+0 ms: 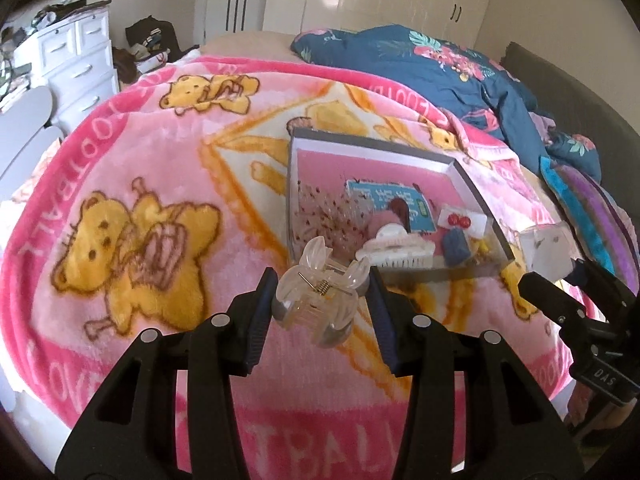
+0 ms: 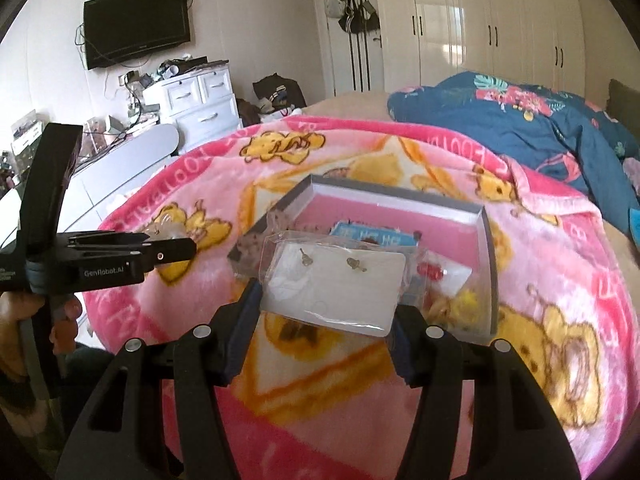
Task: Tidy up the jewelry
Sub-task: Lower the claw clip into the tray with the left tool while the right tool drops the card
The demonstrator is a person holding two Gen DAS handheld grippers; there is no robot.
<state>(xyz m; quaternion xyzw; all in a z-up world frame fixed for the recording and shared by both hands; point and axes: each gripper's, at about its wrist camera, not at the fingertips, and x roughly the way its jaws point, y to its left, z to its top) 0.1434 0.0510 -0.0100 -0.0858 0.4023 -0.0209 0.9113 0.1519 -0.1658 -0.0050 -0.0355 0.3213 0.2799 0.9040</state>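
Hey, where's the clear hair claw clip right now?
The clear claw clip is clamped in the left gripper, low and centre in the left wrist view, above the pink bear blanket and just in front of the grey tray.

Home bedroom; bed w/ pink blanket [image 2: 540,360], wardrobe [image 2: 500,20], wall TV [image 2: 136,24]

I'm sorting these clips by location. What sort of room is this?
Most likely a home bedroom: a bed under a pink bear blanket and a rumpled floral duvet, tall white wardrobes along the far wall, and a white chest of drawers below a wall-mounted TV.
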